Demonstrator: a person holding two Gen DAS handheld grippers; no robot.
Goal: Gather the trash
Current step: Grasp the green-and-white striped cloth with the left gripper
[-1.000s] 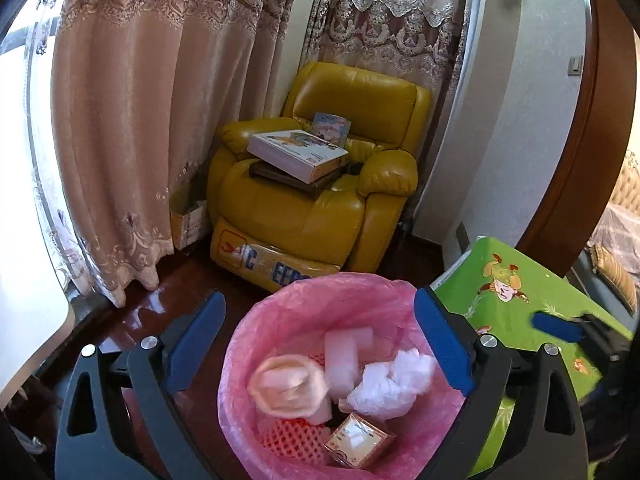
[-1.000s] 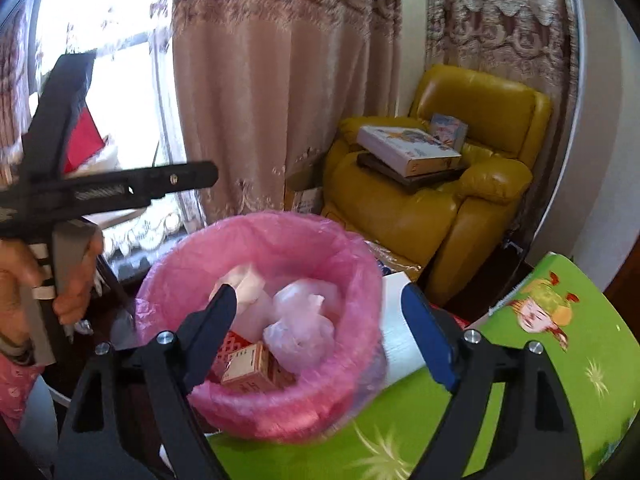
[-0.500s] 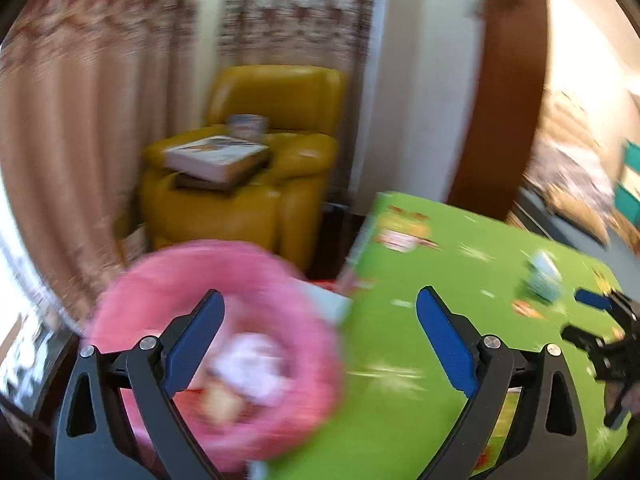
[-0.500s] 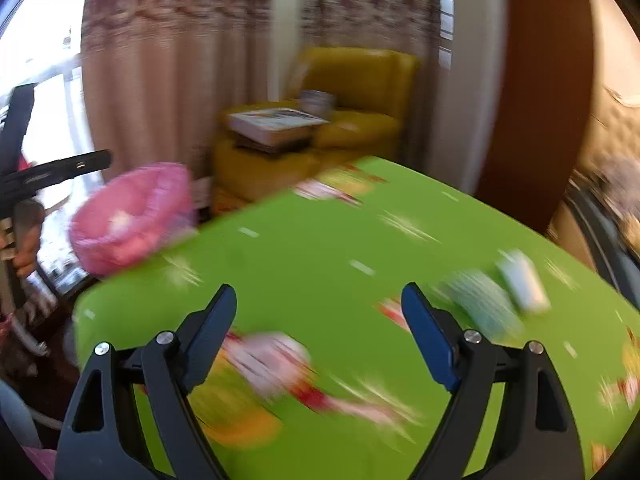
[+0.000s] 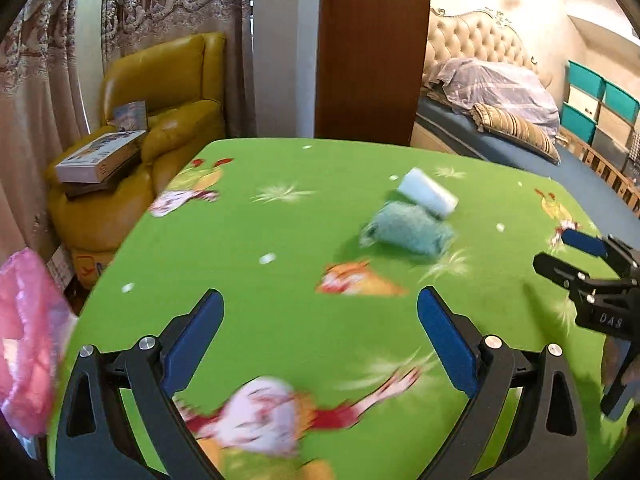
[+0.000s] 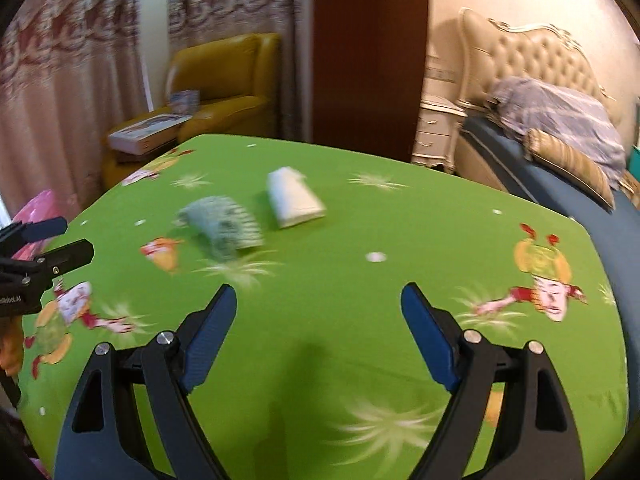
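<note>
Bedroom, green cartoon tablecloth (image 5: 288,320) on table, yellow armchair (image 5: 160,92) behind. Trash out mid-table: teal crumpled wad (image 5: 408,230) touching white roll-ish piece (image 5: 430,196). Left gripper (image 5: 320,336) fingers spread wide, nothing between. Right gripper (image 6: 318,328) jaws closing slightly, nothing between. Pink-lined bin (image 5: 28,340) off table's left edge.

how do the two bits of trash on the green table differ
The white paper piece is plain, flat-sided and smooth; the teal wad is patterned, rounder and crumpled. The white paper piece lies farther from the grippers, the teal wad nearer. Both lie loose on the green table, close together, with neither in a gripper.
</note>
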